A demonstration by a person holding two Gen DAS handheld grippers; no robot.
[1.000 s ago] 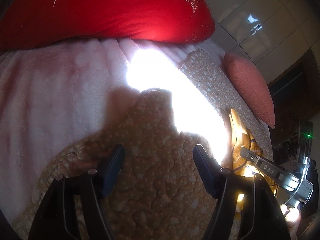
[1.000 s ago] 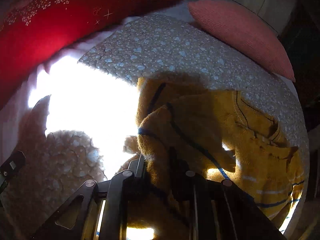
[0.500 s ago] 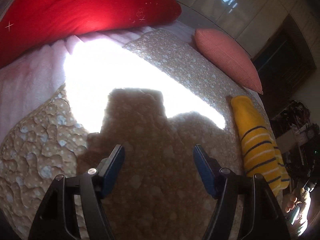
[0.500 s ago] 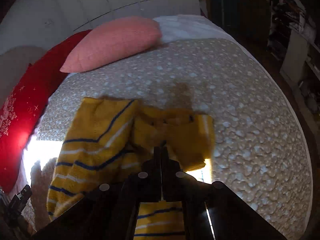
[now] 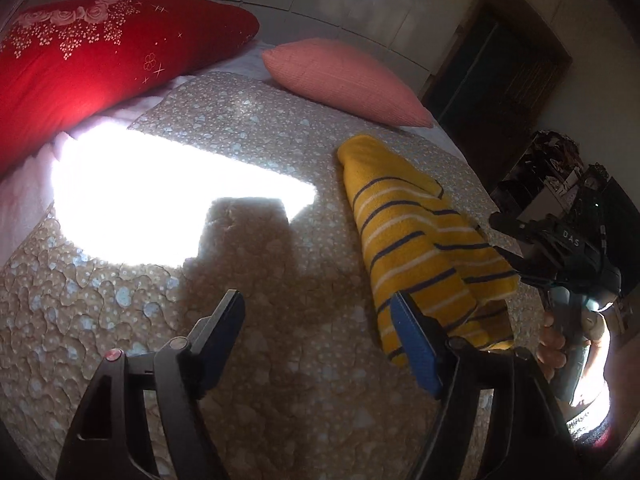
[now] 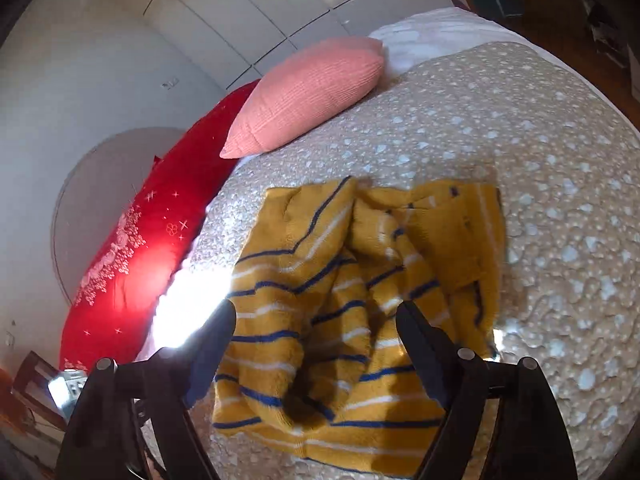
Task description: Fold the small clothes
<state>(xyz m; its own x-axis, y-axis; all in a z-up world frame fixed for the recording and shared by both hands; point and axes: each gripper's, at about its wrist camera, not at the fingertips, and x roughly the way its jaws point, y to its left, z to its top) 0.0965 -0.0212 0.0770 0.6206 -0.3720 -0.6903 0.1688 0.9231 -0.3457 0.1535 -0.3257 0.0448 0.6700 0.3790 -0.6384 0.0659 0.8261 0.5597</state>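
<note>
We see a yellow striped sweater (image 6: 352, 312) lying loosely bunched on the patterned quilt (image 6: 540, 200) that covers the bed, its blue and white stripes running across the folds. Our right gripper (image 6: 316, 332) hovers just above the near part of the sweater; its jaws have just been opening and now stand wide apart, the cloth showing between them with neither pad pressing on it. In the left wrist view the same sweater (image 5: 420, 240) lies to the right, with the right gripper (image 5: 496, 236) just beside its far edge and a hand (image 5: 560, 344) around that gripper's handle. Our left gripper (image 5: 316, 316) hangs over bare quilt (image 5: 240, 132), its jaws spread and gripping nothing, though they have just been opening a little further; the right-hand finger stands in front of the sweater's near corner. A bright patch of sunlight (image 5: 160, 184) falls across the quilt. At the head of the bed lie a red pillow (image 5: 100, 52) and a pink cushion (image 5: 344, 80), close to one another.
</note>
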